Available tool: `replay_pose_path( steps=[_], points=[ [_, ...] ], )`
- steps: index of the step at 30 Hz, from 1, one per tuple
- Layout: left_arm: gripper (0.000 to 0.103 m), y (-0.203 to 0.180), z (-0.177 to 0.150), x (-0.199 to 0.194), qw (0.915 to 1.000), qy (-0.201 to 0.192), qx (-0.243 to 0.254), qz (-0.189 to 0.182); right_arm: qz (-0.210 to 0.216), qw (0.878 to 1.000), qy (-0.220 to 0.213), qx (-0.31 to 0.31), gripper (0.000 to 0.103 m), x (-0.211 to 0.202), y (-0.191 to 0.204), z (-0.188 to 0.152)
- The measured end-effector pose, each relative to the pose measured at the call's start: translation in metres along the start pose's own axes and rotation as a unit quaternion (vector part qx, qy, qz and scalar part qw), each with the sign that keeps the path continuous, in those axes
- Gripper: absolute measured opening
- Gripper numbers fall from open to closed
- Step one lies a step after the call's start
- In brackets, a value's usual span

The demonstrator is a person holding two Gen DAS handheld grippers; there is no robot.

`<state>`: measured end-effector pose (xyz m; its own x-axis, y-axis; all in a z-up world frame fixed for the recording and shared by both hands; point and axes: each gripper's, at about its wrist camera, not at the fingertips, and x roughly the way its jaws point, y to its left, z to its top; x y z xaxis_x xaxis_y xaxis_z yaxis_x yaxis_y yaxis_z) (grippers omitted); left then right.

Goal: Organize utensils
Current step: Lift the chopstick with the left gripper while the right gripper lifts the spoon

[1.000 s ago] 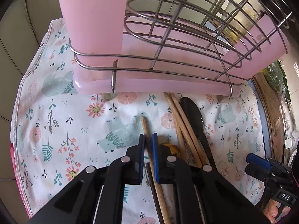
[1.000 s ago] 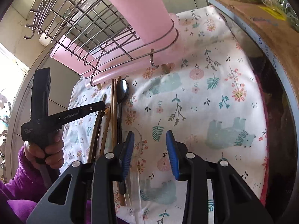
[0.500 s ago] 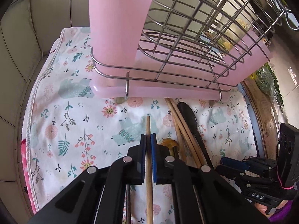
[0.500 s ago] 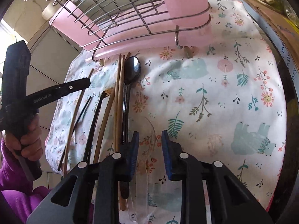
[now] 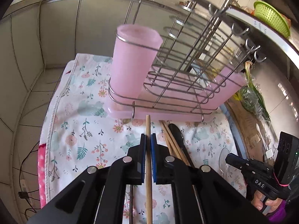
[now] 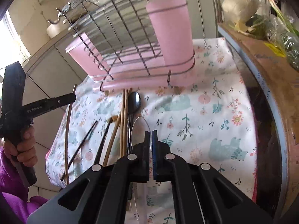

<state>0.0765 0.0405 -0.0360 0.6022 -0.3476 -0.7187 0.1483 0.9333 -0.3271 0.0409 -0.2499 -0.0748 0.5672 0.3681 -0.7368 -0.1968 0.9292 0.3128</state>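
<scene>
My left gripper [image 5: 148,140] is shut on a wooden chopstick [image 5: 148,168] and holds it above the floral cloth [image 5: 78,130]; the stick also shows in the right wrist view [image 6: 67,127]. My right gripper [image 6: 149,136] is shut on a clear plastic spoon [image 6: 139,130] lifted off the cloth. A wire rack [image 5: 186,71] with a pink cup [image 5: 130,63] at each end stands behind. Wooden chopsticks [image 6: 123,119], a black spoon [image 6: 135,102] and dark chopsticks [image 6: 82,143] lie on the cloth.
A cardboard box [image 6: 265,71] with bagged greens [image 6: 280,35] stands to the right of the cloth. Grey tiled wall panels [image 5: 46,37] rise behind and to the left. A green basket [image 5: 271,16] sits on a high ledge at the right.
Both grippers closed, the left on the wooden chopstick, the right on the clear spoon. Both then rose and pulled back from the rack, lifting their utensils off the cloth.
</scene>
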Motion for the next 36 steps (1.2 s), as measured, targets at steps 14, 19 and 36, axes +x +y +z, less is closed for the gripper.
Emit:
replay_pose_path(
  steps=[14, 19, 36],
  points=[
    [0.005, -0.017, 0.064, -0.121, 0.9787, -0.201, -0.009, -0.039, -0.001, 0.975, -0.22, 0.005, 0.003, -0.097, 0.003, 0.08],
    [0.005, -0.032, 0.111, -0.168, 0.9639, -0.264, 0.008, -0.038, -0.008, 0.957, -0.289, -0.008, 0.003, -0.127, 0.008, 0.125],
    [0.005, -0.027, 0.185, -0.128, 0.9569, -0.285, 0.031, 0.045, -0.078, 0.939, -0.334, -0.024, 0.002, -0.081, -0.003, 0.201]
  ],
)
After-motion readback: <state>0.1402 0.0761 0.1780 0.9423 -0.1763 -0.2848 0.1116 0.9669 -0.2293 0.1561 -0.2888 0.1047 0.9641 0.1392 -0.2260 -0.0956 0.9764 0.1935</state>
